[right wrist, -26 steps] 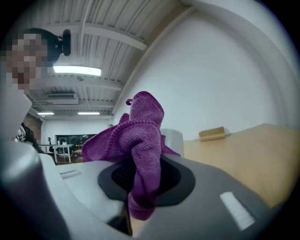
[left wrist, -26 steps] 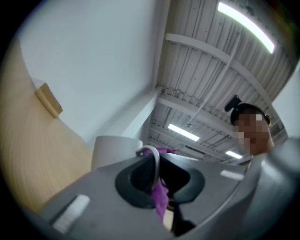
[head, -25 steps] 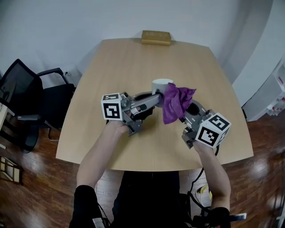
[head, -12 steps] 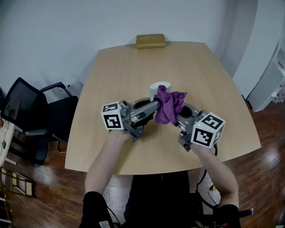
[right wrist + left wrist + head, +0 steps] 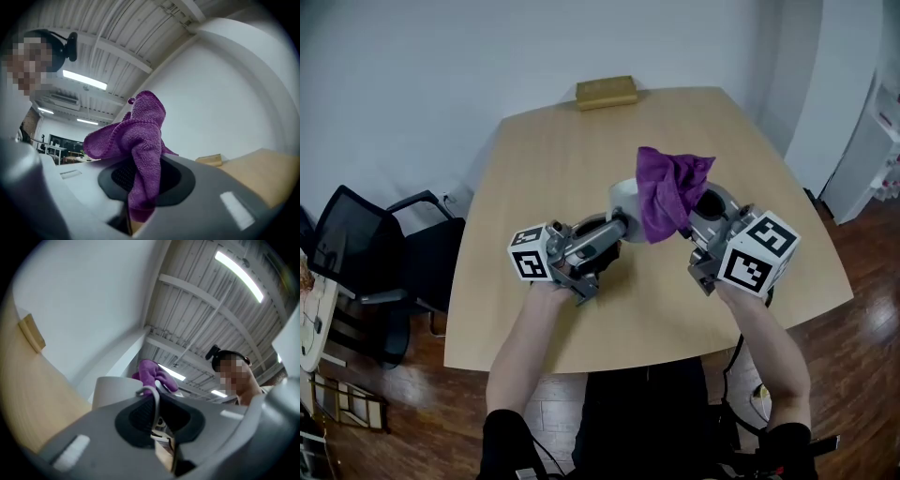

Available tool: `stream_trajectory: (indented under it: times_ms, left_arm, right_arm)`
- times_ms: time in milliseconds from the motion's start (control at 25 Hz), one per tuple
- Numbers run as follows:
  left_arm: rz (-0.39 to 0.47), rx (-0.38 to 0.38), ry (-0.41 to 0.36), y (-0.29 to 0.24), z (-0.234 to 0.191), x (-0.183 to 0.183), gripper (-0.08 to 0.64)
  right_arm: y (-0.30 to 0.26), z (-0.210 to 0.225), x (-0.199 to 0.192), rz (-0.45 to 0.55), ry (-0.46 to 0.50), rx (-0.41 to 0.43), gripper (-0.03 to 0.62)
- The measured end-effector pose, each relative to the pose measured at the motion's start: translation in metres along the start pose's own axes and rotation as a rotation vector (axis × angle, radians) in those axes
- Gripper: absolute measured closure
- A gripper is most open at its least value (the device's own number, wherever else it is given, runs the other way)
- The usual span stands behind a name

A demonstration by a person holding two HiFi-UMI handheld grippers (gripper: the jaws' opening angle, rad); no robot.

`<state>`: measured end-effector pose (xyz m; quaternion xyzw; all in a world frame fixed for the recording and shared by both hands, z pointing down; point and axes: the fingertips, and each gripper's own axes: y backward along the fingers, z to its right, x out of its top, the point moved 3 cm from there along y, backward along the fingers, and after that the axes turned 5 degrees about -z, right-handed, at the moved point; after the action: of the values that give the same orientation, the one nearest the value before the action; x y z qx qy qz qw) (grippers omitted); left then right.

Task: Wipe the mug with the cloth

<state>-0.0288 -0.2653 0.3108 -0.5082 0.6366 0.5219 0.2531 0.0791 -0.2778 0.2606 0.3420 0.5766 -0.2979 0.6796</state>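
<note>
Now over the tan table [image 5: 553, 141], left claw [image 5: 621, 224] grips mug [image 5: 623, 194], seemingly; right claw [image 5: 687, 222] grips cloth [image 5: 666, 187].

The head view looks steeply down from above onto the whole surface [image 5: 581, 141], from rather far. The left gripper view sits close behind the left tongs [image 5: 152, 392], the right gripper view behind the right tongs [image 5: 140, 164]. Both face along the jaws, tilted upward to the ceiling. All three share the cloth [image 5: 670, 187]; the first two also the mug [image 5: 115, 390].

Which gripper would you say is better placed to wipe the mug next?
Right: the right gripper clamps the cloth by the mug, while the left gripper is occupied holding the mug's handle.
</note>
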Motion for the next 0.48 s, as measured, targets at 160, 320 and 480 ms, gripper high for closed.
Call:
stream_trajectory:
  times_ms: [160,320,480]
  left_arm:
    - [0.010,0.002,-0.013,-0.003,0.004,-0.002,0.518]
    - [0.038,0.025,-0.036,0.009,0.002,0.008,0.518]
    - [0.074,-0.015,-0.028,0.013,0.005,0.013,0.518]
  right_arm:
    - [-0.007,-0.013,-0.035,-0.087,0.032,0.036,0.515]
    - [0.000,-0.022,-0.079,-0.184,0.024,0.049,0.515]
    - [0.014,-0.007,-0.105,-0.277,-0.045,0.029,0.515]
